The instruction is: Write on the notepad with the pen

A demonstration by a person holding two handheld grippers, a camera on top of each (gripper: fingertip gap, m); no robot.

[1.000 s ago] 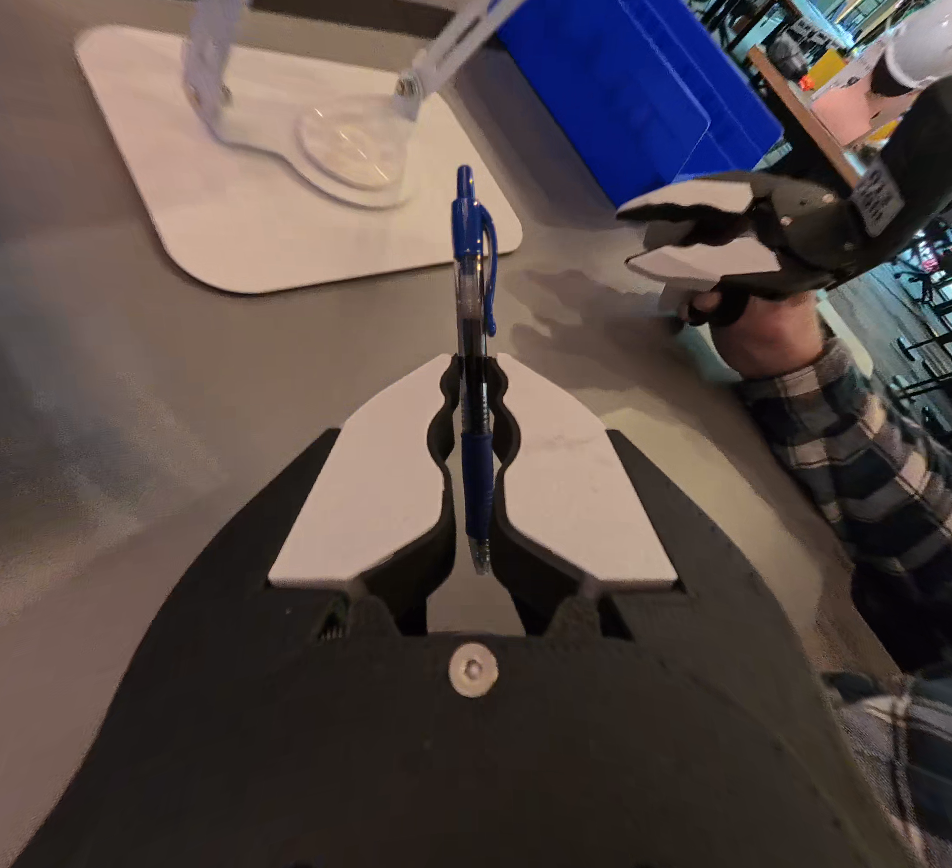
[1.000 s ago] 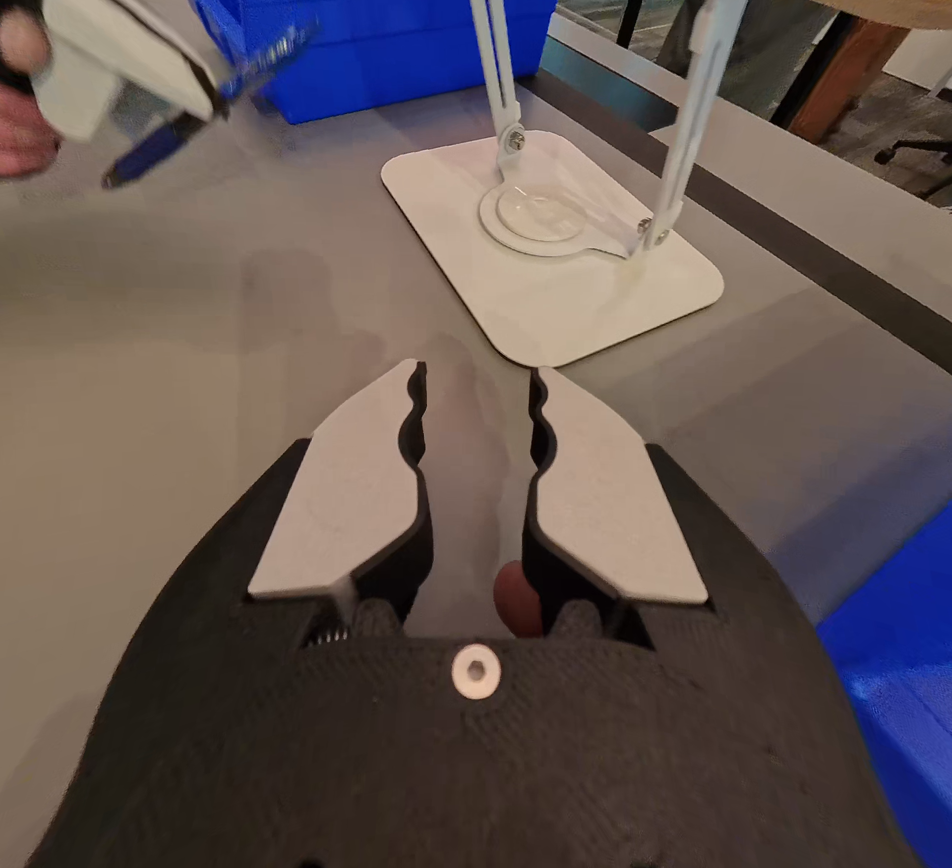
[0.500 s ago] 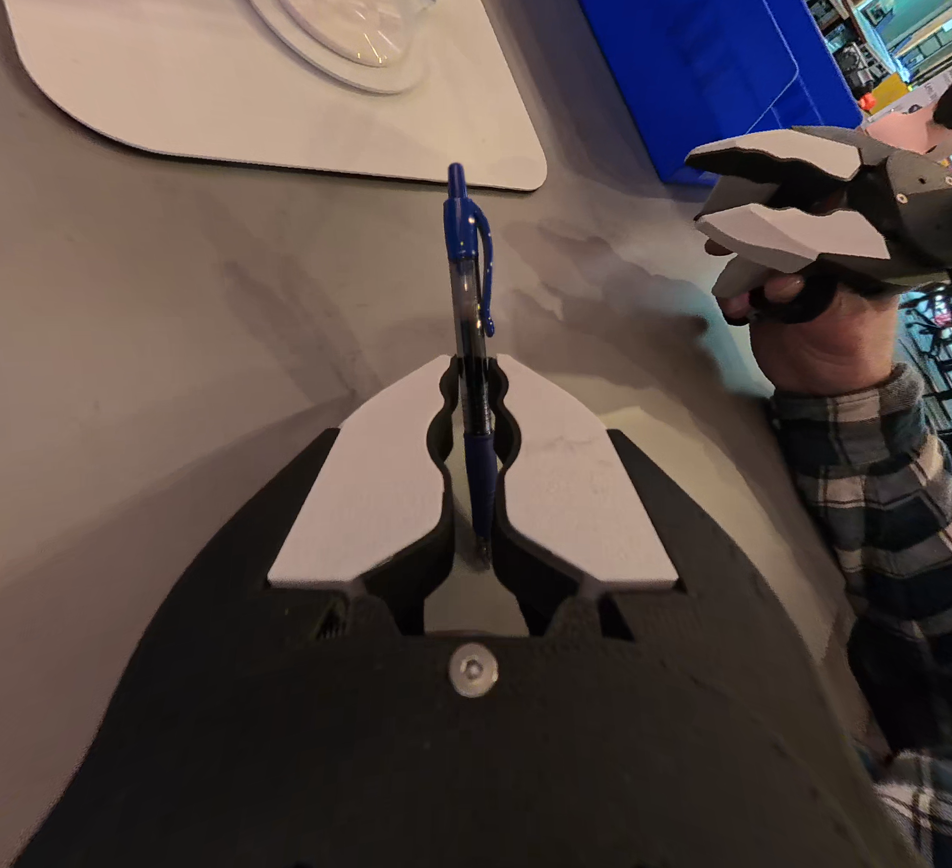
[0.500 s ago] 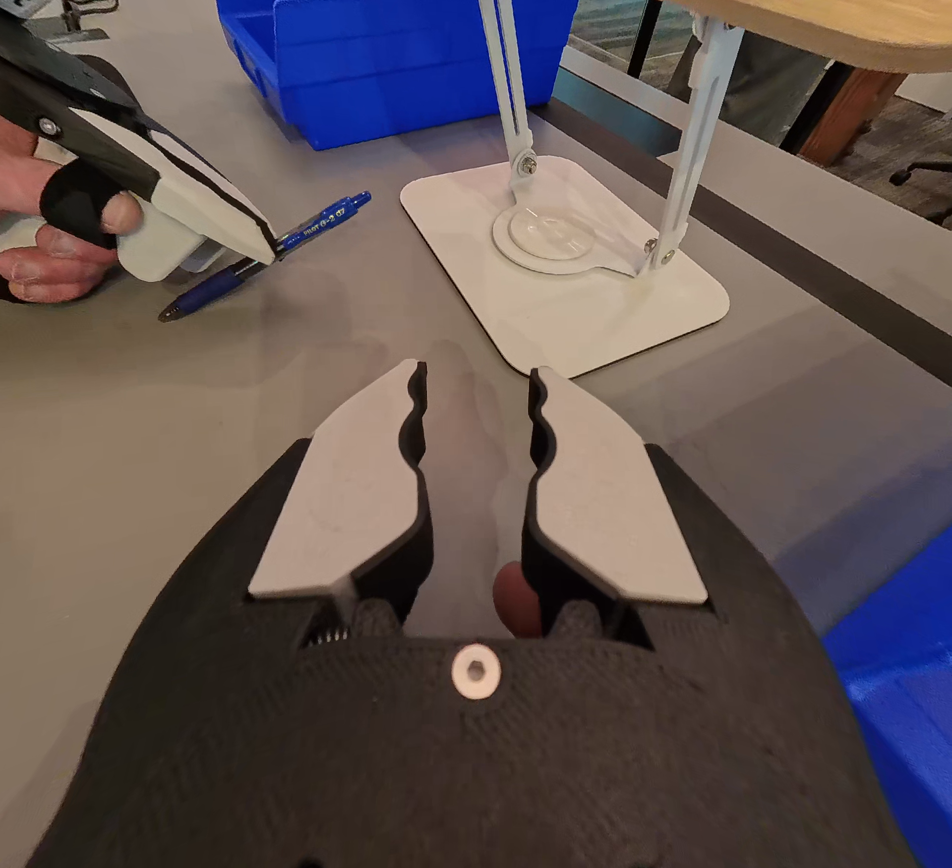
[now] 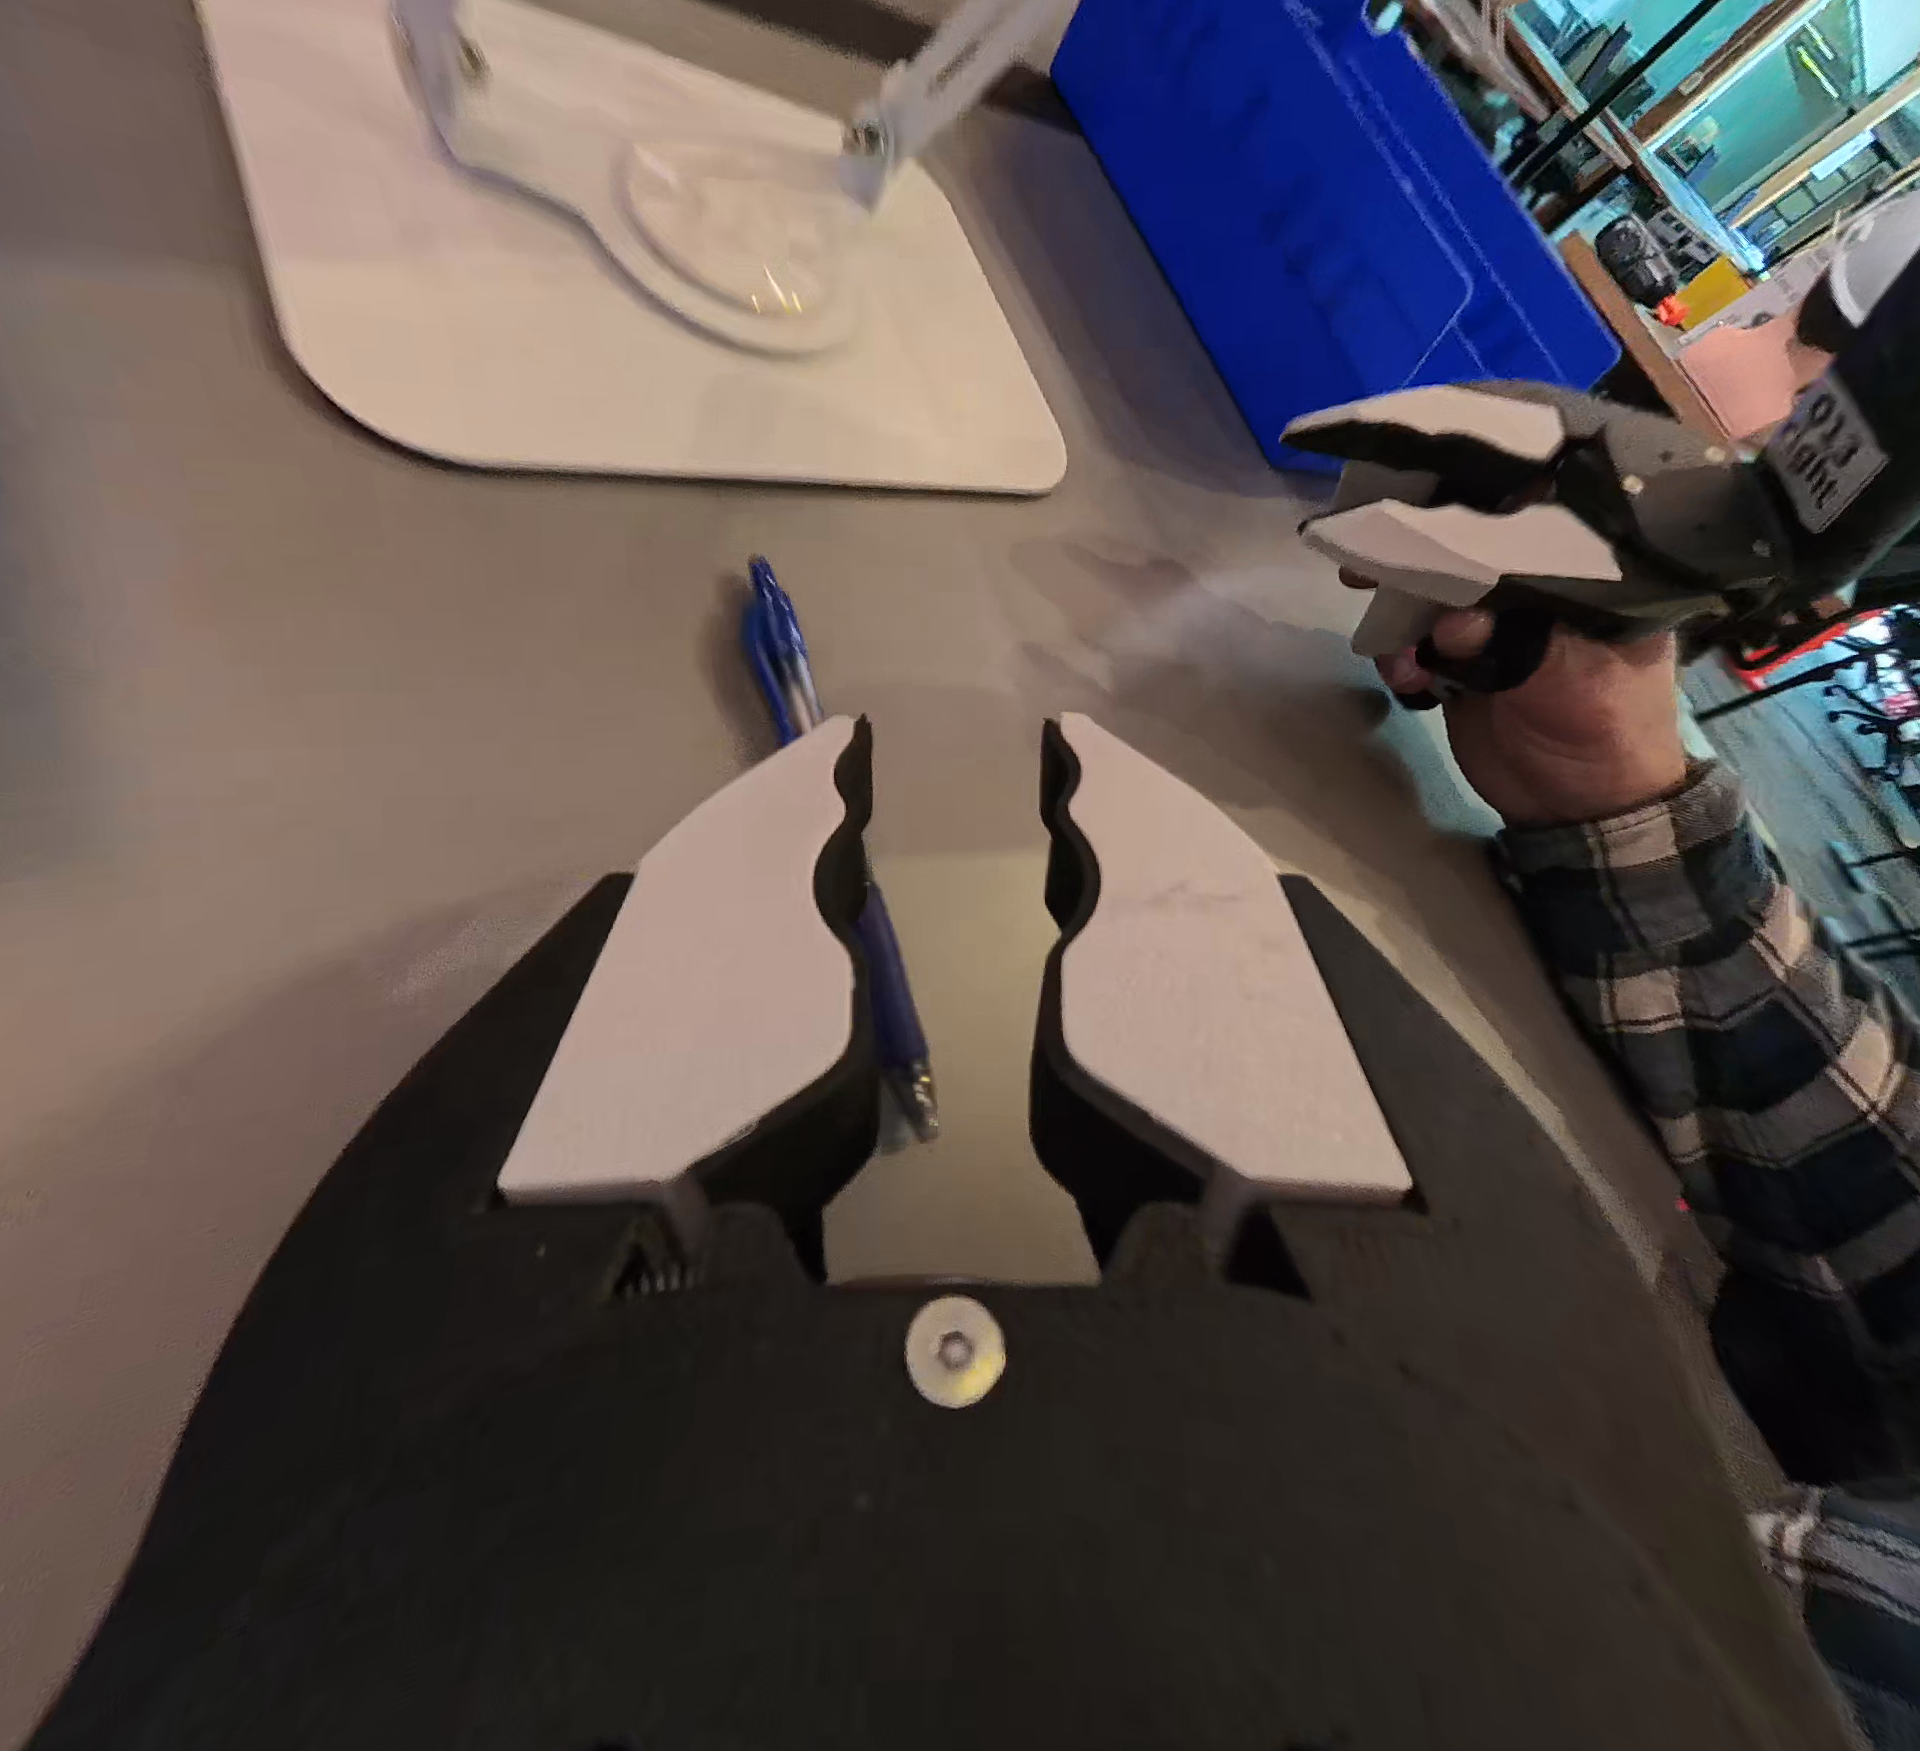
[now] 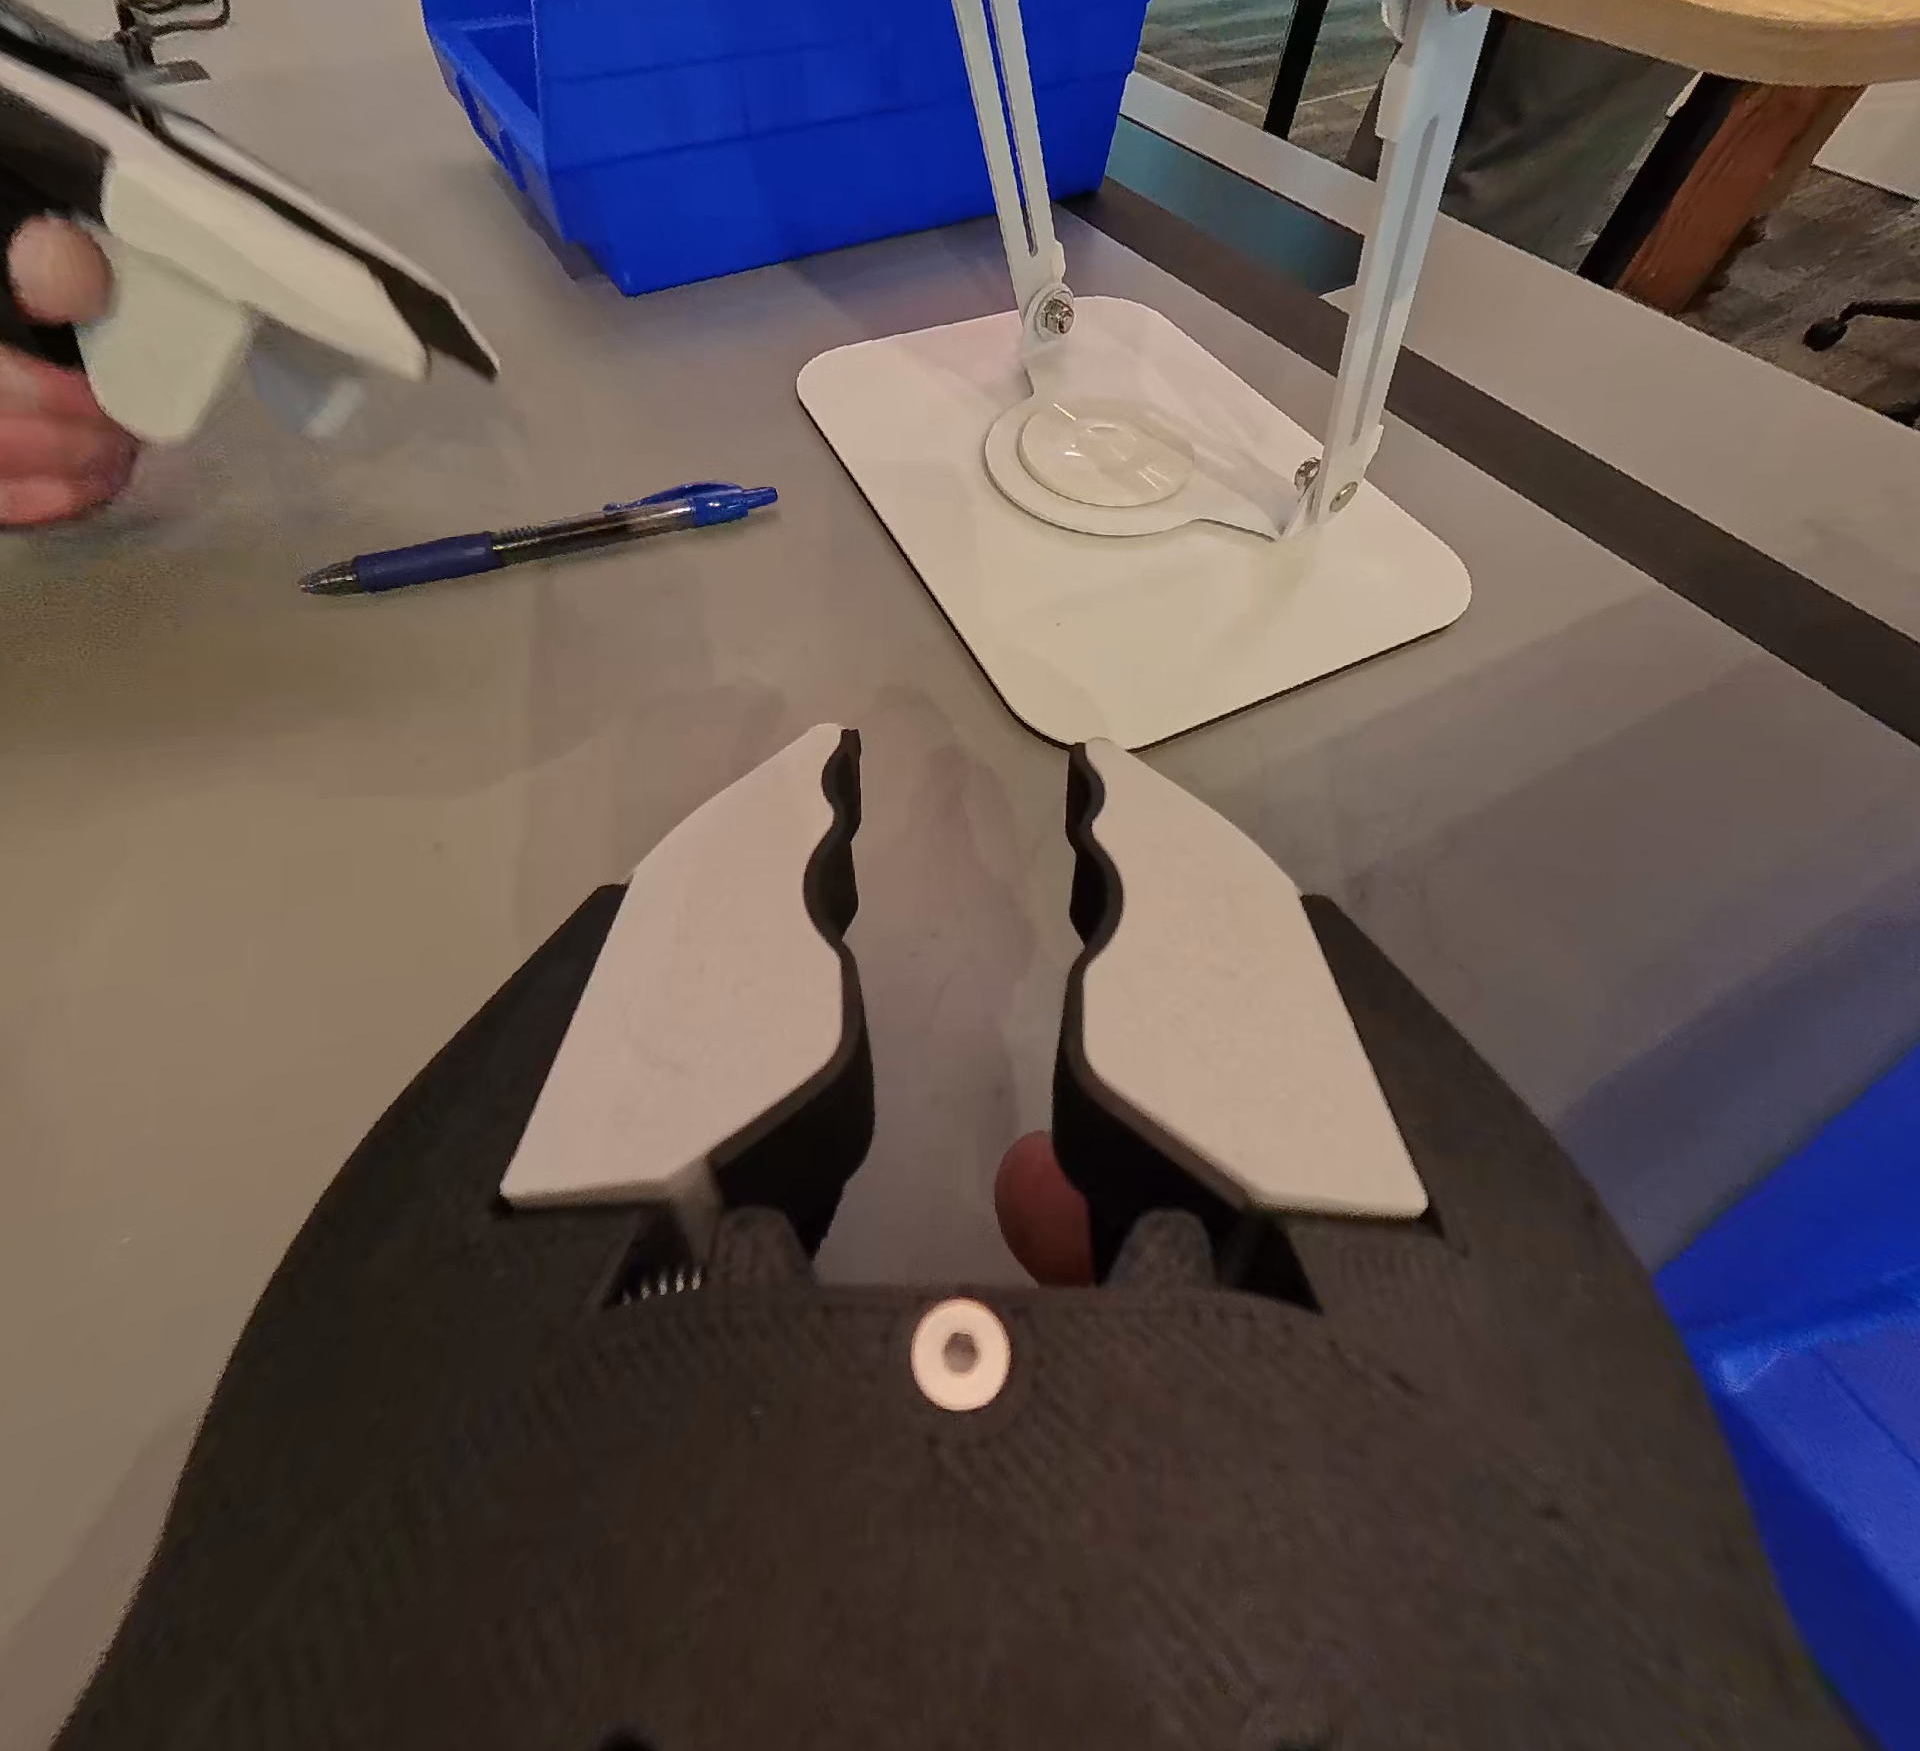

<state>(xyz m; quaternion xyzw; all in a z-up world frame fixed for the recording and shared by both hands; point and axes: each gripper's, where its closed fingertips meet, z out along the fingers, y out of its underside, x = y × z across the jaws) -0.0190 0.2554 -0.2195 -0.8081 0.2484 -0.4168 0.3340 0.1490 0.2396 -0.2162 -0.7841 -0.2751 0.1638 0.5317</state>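
Now left gripper (image 5: pixel 951 745) parted, holding nothing — pen (image 6: pixel 540 540) on table, right gripper (image 6: pixel 961 756) parted, bare.

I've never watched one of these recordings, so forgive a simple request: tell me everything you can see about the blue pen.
The pen is a retractable ballpoint with a dark blue grip, a clear barrel showing a dark core, a blue clip and push button, and a metal tip. It looks like plastic. It lies flat on the grey table, tip toward the left gripper, button toward the white stand base. Nothing holds it: the left gripper hovers above, jaws apart, and the right gripper is open and well clear.
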